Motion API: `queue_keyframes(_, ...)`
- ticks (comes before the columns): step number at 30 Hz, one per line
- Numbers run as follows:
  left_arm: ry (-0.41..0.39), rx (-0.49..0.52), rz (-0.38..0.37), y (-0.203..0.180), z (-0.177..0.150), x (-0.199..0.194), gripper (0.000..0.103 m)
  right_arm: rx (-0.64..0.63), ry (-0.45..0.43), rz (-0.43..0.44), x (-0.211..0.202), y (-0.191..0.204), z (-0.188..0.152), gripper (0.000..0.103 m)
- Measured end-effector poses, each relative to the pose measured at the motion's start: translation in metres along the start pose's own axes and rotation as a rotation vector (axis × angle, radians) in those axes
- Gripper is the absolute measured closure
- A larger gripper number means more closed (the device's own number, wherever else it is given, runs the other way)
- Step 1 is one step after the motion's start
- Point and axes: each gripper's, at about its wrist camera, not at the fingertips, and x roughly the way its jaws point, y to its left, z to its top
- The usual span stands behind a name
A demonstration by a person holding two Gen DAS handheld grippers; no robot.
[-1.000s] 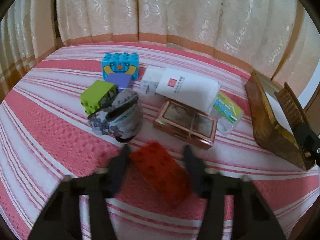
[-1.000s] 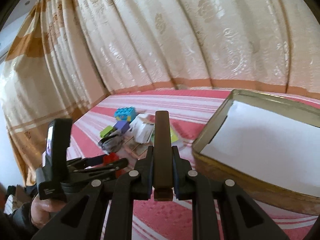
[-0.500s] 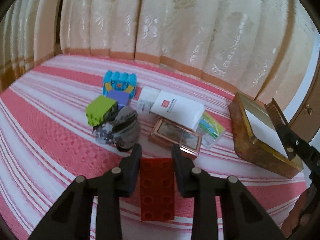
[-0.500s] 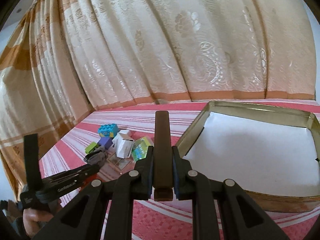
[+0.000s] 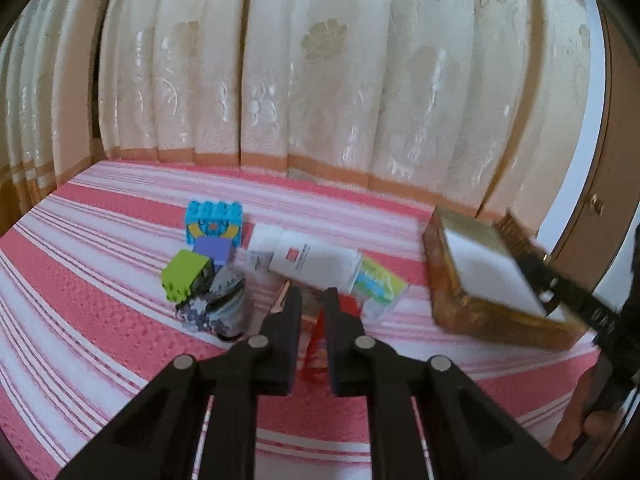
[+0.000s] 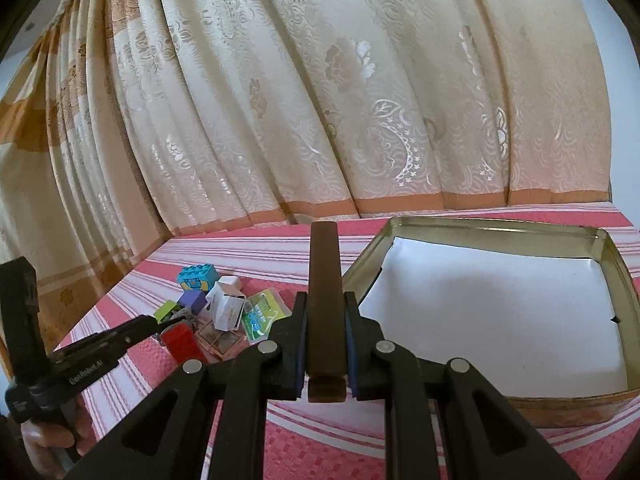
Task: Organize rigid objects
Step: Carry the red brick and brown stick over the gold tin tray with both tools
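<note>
My left gripper [image 5: 311, 298] is shut on a red brick [image 5: 316, 350], seen edge-on between the jaws; the brick also shows in the right wrist view [image 6: 182, 340], held above the striped cloth. My right gripper [image 6: 326, 300] is shut on a brown wooden comb [image 6: 325, 300] and holds it just left of the open gold tin [image 6: 616, 264]. The tin, lined with white paper, also shows at the right of the left wrist view [image 5: 448, 296].
A pile lies on the red-striped cloth [image 5: 100, 320]: blue brick [image 5: 213, 224], purple brick [image 5: 212, 250], green brick [image 5: 185, 274], grey cloth pouch [image 5: 224, 304], white tube [image 5: 312, 260], green packet [image 5: 378, 282], copper-framed box [image 6: 220, 338]. Cream curtains stand behind.
My left gripper has lifted the red brick off the cloth and tilted it edge-on. The right gripper has moved with the comb closer over the tin's left side.
</note>
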Motion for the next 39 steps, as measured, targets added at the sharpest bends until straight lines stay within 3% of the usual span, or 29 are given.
queue_keyframes(1, -0.017, -0.013, 0.005, 0.002, -0.003, -0.002, 0.086, -0.005, -0.001, 0.0, 0.0, 0.001, 0.0, 0.086)
queue_keyframes(3, -0.016, -0.032, 0.031, 0.005, -0.005, -0.002, 0.048, -0.013, -0.003, 0.0, 0.0, 0.002, 0.0, 0.086)
queue_keyframes(4, 0.002, -0.04, 0.048, 0.006, -0.006, 0.001, 0.021, -0.013, -0.001, 0.001, 0.001, 0.002, 0.0, 0.086)
queue_keyframes(5, 0.01, -0.047, 0.055, 0.006, -0.008, 0.003, 0.013, -0.012, 0.001, 0.001, 0.001, 0.002, 0.0, 0.086)
queue_keyframes(10, 0.05, -0.042, 0.026, 0.001, -0.017, 0.016, 0.012, -0.009, 0.001, 0.0, 0.0, 0.001, 0.0, 0.086)
queue_keyframes(17, 0.077, 0.13, -0.065, -0.04, -0.019, 0.021, 0.012, -0.003, -0.003, -0.002, 0.0, 0.0, 0.001, 0.086)
queue_keyframes(21, 0.146, 0.227, -0.045, -0.068, -0.02, 0.042, 0.012, -0.007, -0.001, -0.005, 0.0, 0.0, 0.001, 0.086)
queue_keyframes(25, 0.237, 0.2, -0.024, -0.086, -0.016, 0.071, 0.014, 0.0, 0.002, -0.005, 0.001, -0.002, 0.002, 0.086)
queue_keyframes(27, 0.238, 0.213, 0.04, -0.094, -0.015, 0.077, 0.021, 0.003, 0.002, -0.008, 0.0, -0.004, 0.003, 0.086)
queue_keyframes(28, 0.244, 0.227, 0.074, -0.097, -0.016, 0.079, 0.033, 0.005, 0.002, -0.01, 0.001, -0.005, 0.003, 0.086)
queue_keyframes(29, 0.251, 0.223, 0.074, -0.097, -0.017, 0.08, 0.034, 0.01, 0.003, -0.014, 0.001, -0.006, 0.003, 0.086)
queue_keyframes(33, 0.234, 0.13, 0.028, -0.077, -0.014, 0.072, 0.034, 0.032, 0.002, -0.024, 0.0, -0.013, 0.005, 0.086)
queue_keyframes(35, 0.183, 0.083, -0.014, -0.068, -0.013, 0.061, 0.034, 0.038, -0.008, -0.022, -0.003, -0.015, 0.006, 0.086)
queue_keyframes(39, 0.078, 0.098, -0.025, -0.071, -0.002, 0.039, 0.034, 0.035, -0.027, -0.038, -0.008, -0.018, 0.009, 0.086)
